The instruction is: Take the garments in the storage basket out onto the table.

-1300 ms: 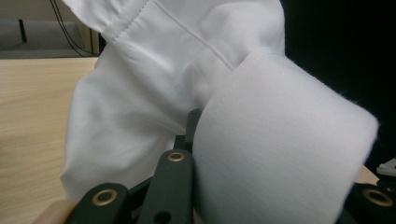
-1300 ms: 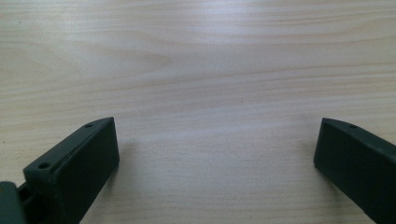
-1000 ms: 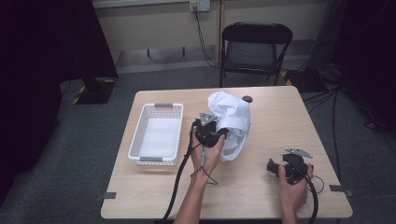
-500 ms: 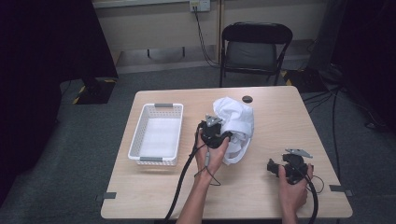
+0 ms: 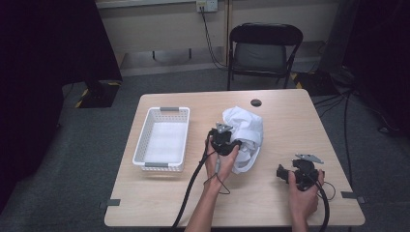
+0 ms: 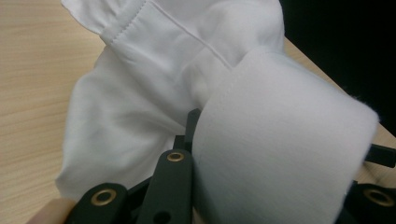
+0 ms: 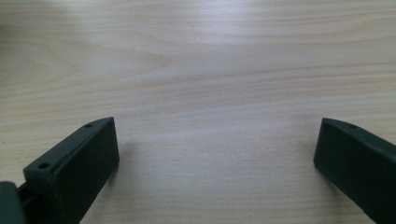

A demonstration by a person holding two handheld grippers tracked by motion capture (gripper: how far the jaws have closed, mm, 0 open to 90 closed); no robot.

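A light wooden table (image 5: 290,121) stood on grey carpet (image 5: 96,193). On its left half sat a white plastic basket (image 5: 163,139) with latticed walls and grey handles at its near and far ends, its long side running away from the near edge. Near the table's far edge lay a small dark round disc (image 5: 256,102), apart from everything else. Grey tabs (image 5: 112,202) marked the near corners of the tabletop. Behind the table stood a black folding chair (image 5: 263,50), facing it. A wall outlet (image 5: 201,5) held a black cord (image 5: 209,34) that ran down toward the floor. More cables (image 5: 338,99) lay on the carpet at the right.
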